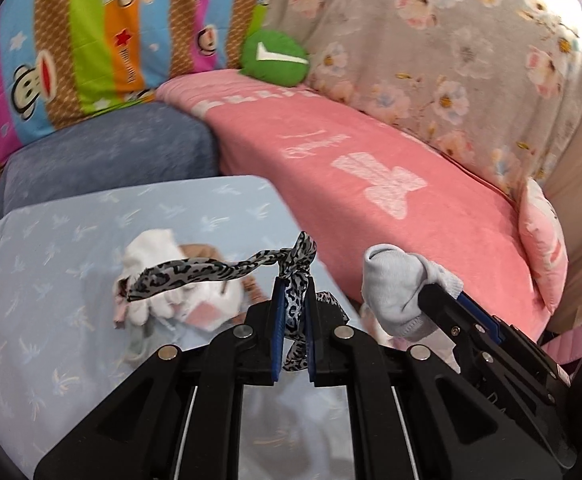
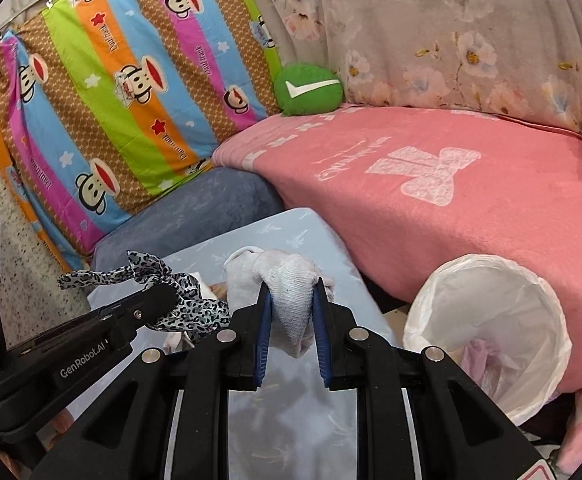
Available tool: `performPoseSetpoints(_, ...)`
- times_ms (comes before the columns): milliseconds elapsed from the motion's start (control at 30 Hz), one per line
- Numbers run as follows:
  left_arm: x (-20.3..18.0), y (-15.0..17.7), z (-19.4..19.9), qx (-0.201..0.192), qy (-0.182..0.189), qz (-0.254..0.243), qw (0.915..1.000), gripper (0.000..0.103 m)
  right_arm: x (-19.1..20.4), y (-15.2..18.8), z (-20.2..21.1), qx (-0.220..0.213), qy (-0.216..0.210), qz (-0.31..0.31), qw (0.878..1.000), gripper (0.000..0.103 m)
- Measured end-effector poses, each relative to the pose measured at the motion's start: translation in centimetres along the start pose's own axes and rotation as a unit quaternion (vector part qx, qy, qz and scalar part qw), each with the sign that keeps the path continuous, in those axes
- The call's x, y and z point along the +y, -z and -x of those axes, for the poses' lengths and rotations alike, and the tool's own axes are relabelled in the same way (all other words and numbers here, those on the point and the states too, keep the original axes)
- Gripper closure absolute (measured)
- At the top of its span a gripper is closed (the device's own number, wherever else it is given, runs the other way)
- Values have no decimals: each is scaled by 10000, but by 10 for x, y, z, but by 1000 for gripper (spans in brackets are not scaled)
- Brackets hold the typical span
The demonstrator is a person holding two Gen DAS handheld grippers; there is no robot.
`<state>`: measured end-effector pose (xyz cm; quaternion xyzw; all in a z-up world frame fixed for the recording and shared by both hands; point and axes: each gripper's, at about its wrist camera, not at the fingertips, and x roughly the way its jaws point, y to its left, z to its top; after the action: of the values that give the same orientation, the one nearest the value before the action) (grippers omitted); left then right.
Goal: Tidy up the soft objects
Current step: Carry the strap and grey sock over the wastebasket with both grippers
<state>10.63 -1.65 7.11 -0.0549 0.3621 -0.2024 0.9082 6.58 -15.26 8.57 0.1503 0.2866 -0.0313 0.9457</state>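
Above pale-blue bedding (image 1: 71, 240), hand-held grippers pinch leopard-print ribbon (image 1: 195, 272) and, apparently, sock (image 2: 291, 292).

I see a leopard-print fabric strip (image 1: 219, 270), grey and black, knotted, held up in the air, one long end reaching to the left. Beside it a white sock (image 2: 291, 300), folded over, hangs pinched and lifted. Below, on the light blue sheet (image 1: 51, 248), lies a small pile of white and pink soft pieces (image 1: 163, 300), perhaps socks; the view is blurred there.
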Motion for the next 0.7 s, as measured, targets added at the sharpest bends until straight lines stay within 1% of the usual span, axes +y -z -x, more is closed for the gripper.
performPoseSetpoints(200,-47,-10,-3,-57,453,-387,9982,94,-49,-12,28,-302,331,-327,9985,85)
performPoseSetpoints(400,-88,-11,-10,-1,839,-716,9939,94,-99,-13,48,-493,670,-706,9940,85)
performPoseSetpoints(533,-114,-8,-16,53,995,-936,9906,94,-128,-9,56,-548,869,-927,9904,85)
performPoseSetpoints(700,-140,-5,-26,223,1149,-1121,9868,94,-157,-3,62,-570,1056,-1152,9861,85)
